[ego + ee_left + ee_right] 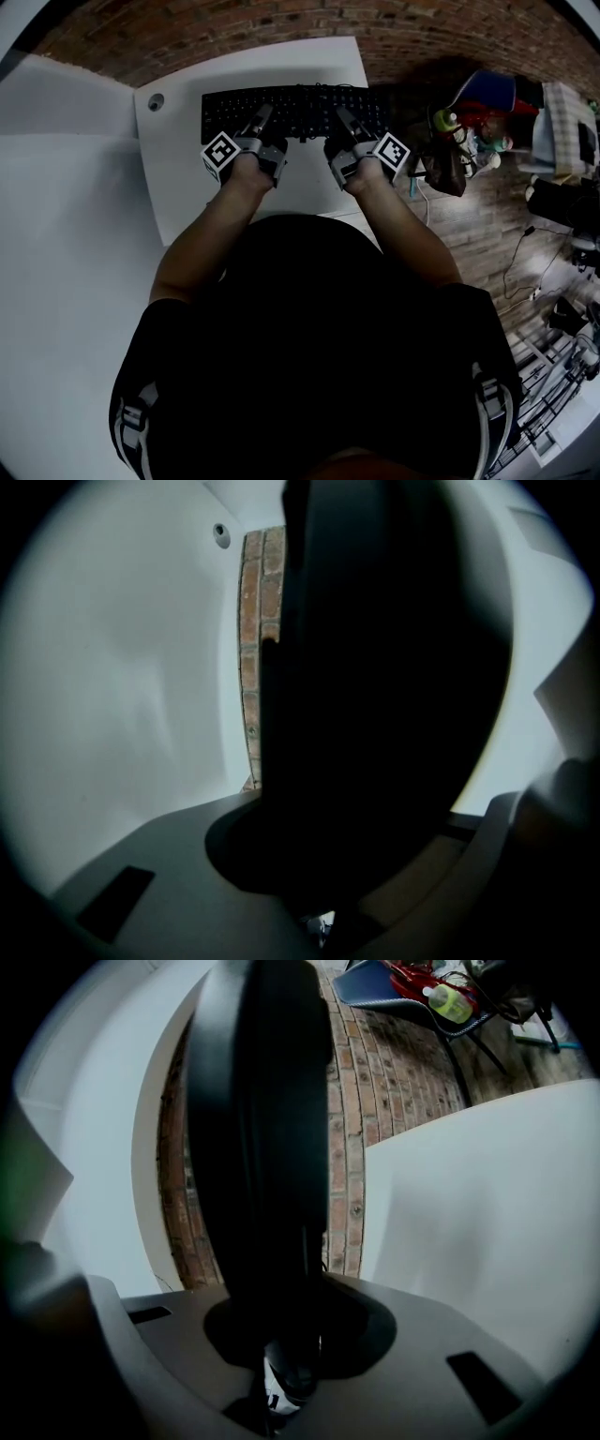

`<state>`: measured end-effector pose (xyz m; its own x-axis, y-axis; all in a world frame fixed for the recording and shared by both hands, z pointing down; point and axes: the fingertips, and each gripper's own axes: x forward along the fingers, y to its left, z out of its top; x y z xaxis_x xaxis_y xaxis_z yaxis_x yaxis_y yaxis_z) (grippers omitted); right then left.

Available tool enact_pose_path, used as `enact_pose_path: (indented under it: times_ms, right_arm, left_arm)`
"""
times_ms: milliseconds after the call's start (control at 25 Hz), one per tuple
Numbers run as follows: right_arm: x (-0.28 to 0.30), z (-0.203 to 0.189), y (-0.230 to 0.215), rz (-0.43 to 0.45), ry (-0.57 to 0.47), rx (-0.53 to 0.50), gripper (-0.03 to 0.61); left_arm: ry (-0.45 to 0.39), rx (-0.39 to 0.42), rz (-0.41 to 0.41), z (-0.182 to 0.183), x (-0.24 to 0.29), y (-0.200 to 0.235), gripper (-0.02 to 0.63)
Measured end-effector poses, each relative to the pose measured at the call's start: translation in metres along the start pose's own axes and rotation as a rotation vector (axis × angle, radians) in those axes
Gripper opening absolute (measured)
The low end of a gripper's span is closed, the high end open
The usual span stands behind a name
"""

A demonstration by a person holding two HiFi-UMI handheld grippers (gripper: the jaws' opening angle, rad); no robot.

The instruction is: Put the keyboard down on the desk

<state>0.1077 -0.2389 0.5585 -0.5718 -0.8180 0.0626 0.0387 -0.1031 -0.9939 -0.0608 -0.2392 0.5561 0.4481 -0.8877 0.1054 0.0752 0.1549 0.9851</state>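
At the far left a second white panel (56, 103) is butting against the white surface (178, 197), and a round cable hole (156, 101) is sitting in that surface's far left corner, well apart from everything else. A broad bare stretch is lying open between the hole, the left edge and the person's forearms. The black keyboard (295, 108) is stretching across the far part of the surface, with its left end lying inside the left edge with room to spare. Its far side is running near the back edge, beyond which the brickwork (281, 23) is showing. The left hand-held gripper (261, 122) is clamping the keyboard's near edge left of the middle, and its jaws are closed on the dark slab that is filling its own view. The right hand-held gripper (342, 122) is pinching the same near edge right of the middle, and in its own view the keyboard is standing edge-on between the closed jaws. Whether the keyboard is already resting on the surface cannot be told. Its right end is reaching the surface's right edge and seemingly jutting a little past it. Just beyond that edge, a cluttered chair (487, 94) with a yellow-green bottle (443, 120) is crowding the space near the keyboard's right end. The wooden floor (487, 225) is spreading out further right.
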Motion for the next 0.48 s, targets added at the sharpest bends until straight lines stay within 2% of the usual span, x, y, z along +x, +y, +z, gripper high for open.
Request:
enact_pose_path:
  times_ms: [480]
  right_arm:
    - [0.019, 0.012, -0.041, -0.045, -0.008, 0.014, 0.094]
  left_arm:
    - [0.004, -0.004, 0.055, 0.016, 0.02, 0.037, 0.081]
